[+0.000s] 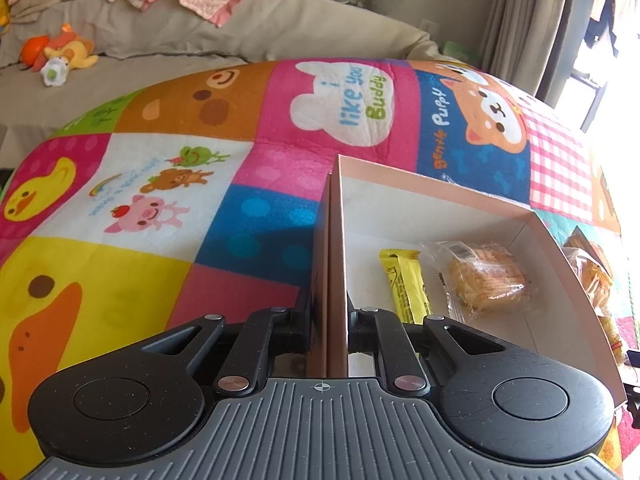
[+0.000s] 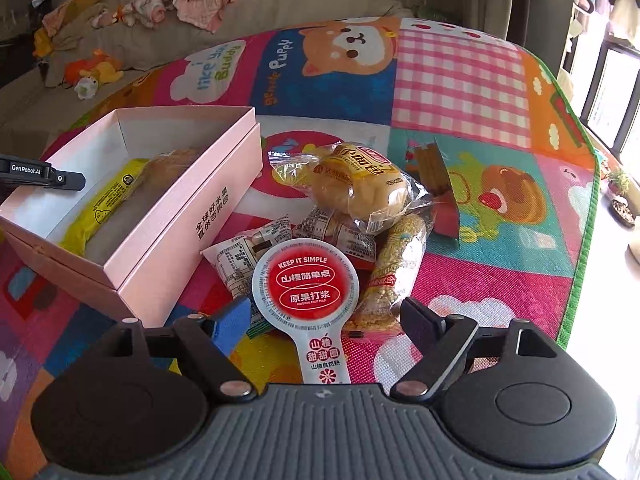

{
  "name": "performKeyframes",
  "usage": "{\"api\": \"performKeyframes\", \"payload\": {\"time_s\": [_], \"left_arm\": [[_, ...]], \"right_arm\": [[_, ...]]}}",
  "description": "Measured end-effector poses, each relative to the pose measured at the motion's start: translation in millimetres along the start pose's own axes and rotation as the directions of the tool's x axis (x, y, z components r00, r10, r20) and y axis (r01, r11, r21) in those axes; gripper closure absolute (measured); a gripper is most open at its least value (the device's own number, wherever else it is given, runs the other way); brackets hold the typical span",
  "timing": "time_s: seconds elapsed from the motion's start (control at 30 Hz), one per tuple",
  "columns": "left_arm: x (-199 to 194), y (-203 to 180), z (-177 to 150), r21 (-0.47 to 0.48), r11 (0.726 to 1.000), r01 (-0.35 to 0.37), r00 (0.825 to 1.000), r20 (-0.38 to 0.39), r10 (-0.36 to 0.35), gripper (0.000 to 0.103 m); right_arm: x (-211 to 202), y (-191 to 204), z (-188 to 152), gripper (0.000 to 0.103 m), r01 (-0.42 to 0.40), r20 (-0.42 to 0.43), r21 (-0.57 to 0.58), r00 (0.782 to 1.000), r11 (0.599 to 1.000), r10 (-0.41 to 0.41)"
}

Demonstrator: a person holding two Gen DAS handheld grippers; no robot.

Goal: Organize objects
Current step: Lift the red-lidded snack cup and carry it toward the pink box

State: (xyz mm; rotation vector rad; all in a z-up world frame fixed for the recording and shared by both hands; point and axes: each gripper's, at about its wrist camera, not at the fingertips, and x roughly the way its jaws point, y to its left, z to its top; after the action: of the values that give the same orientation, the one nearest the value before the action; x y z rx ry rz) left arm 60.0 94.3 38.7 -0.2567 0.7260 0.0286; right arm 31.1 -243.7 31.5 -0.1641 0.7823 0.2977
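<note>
on the cardboard box (image 1: 336,240) wall, left fingers (image 1: 302,320) clamp.

- The left wrist view was taken from low and very close against the pink box (image 1: 336,264), facing along its side wall across the play mat (image 1: 160,184) toward the sofa (image 1: 240,36).
- The right wrist view was set higher, facing over the snack pile (image 2: 344,216).
- The box (image 2: 168,216), mat (image 2: 460,80) and sofa (image 2: 132,40) were shared.
</note>
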Motion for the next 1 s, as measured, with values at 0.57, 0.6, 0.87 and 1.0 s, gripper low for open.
{"api": "performKeyframes", "payload": {"time_s": [0.57,0.6,0.87,1.0], "left_arm": [[-0.3,1.0,-1.0,-0.013,1.0,0.007,1.0,0.001,-0.007,0.088],[-0.7,1.0,-1.3,-0.014,1.0,0.007,1.0,0.001,-0.007,0.088],[-1.7,0.9,-1.6,-0.019,1.0,0.011,1.0,-0.002,-0.011,0.088],[-1.8,1.9,-1.6,-0.025,1.0,0.014,1.0,-0.005,-0.014,0.087]], "right_arm": [[-24.5,19.8,-0.5,0.025,-0.026,0.048,-0.083,0.998,0.996,0.03],[-25.3,21.9,0.0,0.026,-0.024,0.059,-0.096,0.998,0.995,0.029],[-1.6,15.3,13.4,0.026,-0.044,0.063,-0.074,0.997,0.996,0.049],[18.1,3.3,17.5,0.026,-0.07,0.028,-0.014,0.997,0.997,0.071]]}}
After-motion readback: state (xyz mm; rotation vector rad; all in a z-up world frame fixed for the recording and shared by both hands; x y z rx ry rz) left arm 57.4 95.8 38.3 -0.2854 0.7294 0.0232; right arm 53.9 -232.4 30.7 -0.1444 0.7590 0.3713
